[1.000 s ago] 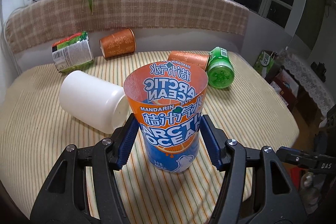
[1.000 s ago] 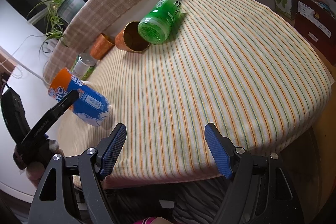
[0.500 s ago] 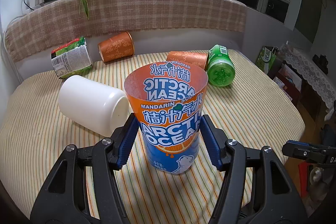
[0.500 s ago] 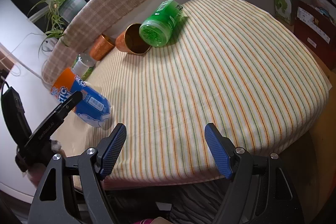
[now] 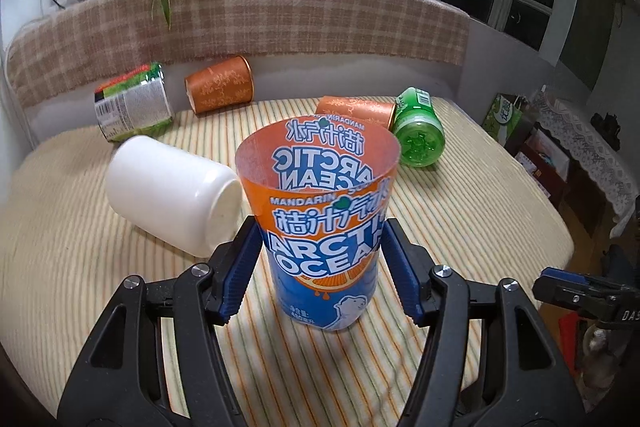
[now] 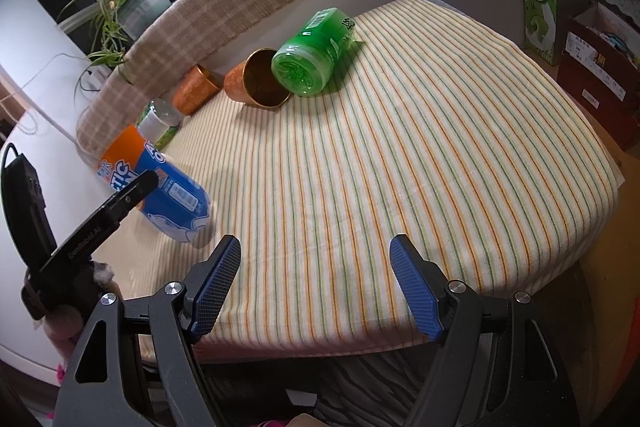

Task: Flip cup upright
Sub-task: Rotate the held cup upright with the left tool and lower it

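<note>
An orange and blue Arctic Ocean cup [image 5: 324, 227] stands upright on the striped tablecloth [image 5: 460, 227], mouth up. My left gripper [image 5: 320, 267] has its blue pads on either side of the cup, with small gaps showing, so it looks open around it. The cup also shows in the right wrist view [image 6: 160, 195], with a left finger [image 6: 120, 203] beside it. My right gripper [image 6: 314, 287] is open and empty, hovering at the table's front edge.
A white jar [image 5: 172, 195], a green-labelled can [image 5: 132, 103], two orange cups [image 5: 220, 89] [image 5: 352, 111] and a green bottle [image 5: 418, 135] lie on their sides. A checked backrest [image 5: 280, 19] runs behind. Boxes [image 6: 592, 55] stand at the right.
The left gripper's pads have spread slightly off the cup's sides. The cup stays upright on the cloth. The right gripper has barely moved.
</note>
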### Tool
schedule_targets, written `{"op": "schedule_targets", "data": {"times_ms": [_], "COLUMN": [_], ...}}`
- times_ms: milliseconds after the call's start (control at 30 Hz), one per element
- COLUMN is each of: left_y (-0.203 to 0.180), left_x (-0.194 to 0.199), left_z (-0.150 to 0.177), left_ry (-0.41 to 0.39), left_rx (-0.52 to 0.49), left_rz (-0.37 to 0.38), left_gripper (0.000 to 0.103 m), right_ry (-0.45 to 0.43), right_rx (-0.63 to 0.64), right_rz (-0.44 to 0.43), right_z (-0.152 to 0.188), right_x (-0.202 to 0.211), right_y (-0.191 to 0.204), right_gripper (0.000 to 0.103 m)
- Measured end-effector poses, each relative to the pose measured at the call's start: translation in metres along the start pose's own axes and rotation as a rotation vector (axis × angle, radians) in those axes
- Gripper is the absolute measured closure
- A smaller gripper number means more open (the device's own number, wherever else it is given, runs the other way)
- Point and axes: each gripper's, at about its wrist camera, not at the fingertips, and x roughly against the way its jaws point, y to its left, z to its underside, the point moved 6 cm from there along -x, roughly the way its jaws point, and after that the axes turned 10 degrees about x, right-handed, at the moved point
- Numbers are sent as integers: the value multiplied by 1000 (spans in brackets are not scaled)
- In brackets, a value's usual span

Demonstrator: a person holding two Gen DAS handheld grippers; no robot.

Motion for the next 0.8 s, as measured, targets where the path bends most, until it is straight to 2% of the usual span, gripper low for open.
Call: {"op": "schedule_targets", "data": {"times_ms": [800], "left_y": [4], "left_x": [-4], "left_z": [14], "left_ry": [59], "left_rx": [36], "left_rz": [39], "left_gripper": [36], "right_ry": [-2], "right_rx": [19], "right_rz": [-6], "right_z": [0], "right_x": [1], "right_y": [6], "right_gripper": [26]}}
